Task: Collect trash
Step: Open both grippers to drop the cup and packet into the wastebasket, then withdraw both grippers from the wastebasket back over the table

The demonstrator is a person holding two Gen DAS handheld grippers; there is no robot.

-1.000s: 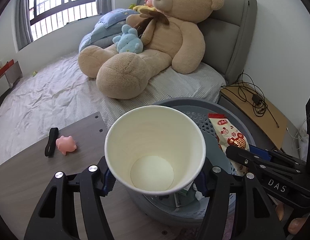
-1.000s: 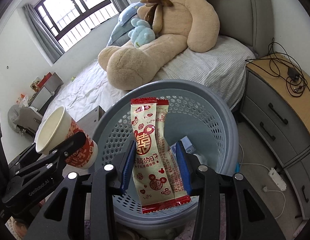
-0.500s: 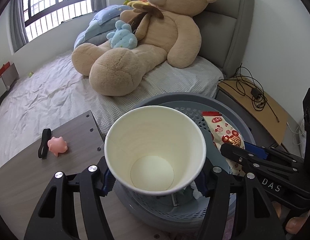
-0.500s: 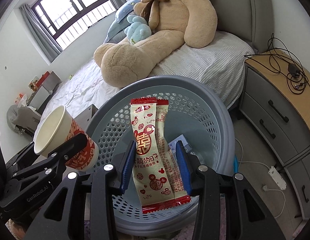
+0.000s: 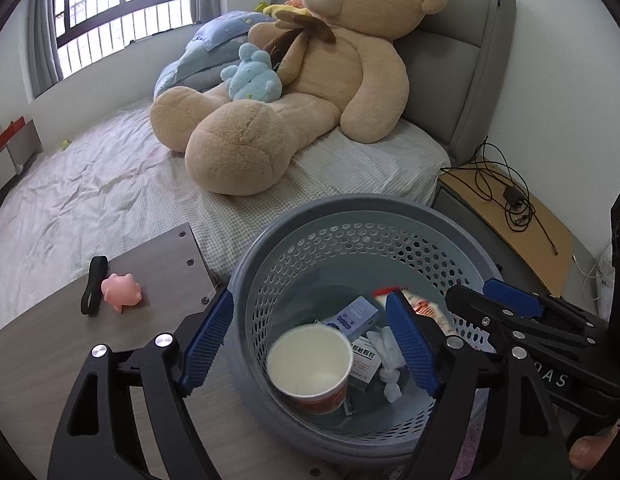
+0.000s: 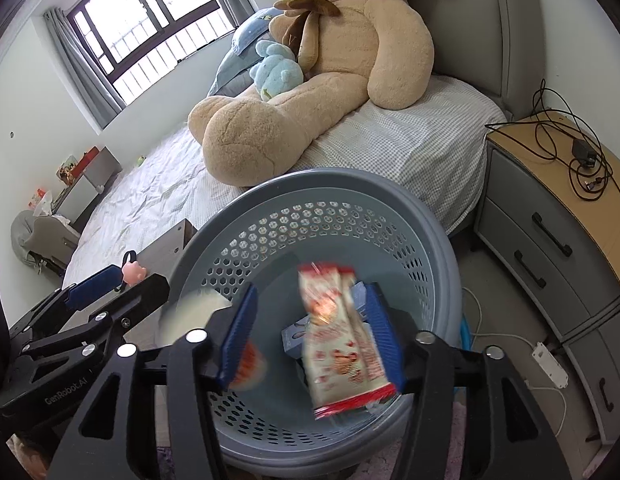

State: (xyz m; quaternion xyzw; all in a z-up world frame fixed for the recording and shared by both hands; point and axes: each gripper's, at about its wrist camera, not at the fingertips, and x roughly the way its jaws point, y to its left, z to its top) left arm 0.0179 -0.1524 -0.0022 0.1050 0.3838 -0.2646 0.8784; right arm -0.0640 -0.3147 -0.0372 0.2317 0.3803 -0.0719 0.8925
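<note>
Over the basket [image 5: 349, 216] I am opening both tongs: left tongs [image 5: 310, 340] free the paper cup [image 5: 310, 364], right tongs [image 6: 310, 336] the snack packet [image 6: 341, 340]; both drop inside, bench trash looks collected.

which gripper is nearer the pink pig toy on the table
Left. The left gripper, jaws opening, hangs over the basket's near side beside the pink pig toy; the right gripper, also opening, is over the basket's far side.

Matt grey plastic basket [image 5: 365, 216], its wall punched with holes, holds a white paper cup [image 5: 310, 364] with a smooth inside. Glossy foil-like wrapper [image 6: 341, 340], blurred. Plush bear [image 5: 310, 92] on crinkled cloth sheet [image 5: 90, 184]; wood-grain table [image 5: 38, 344].
</note>
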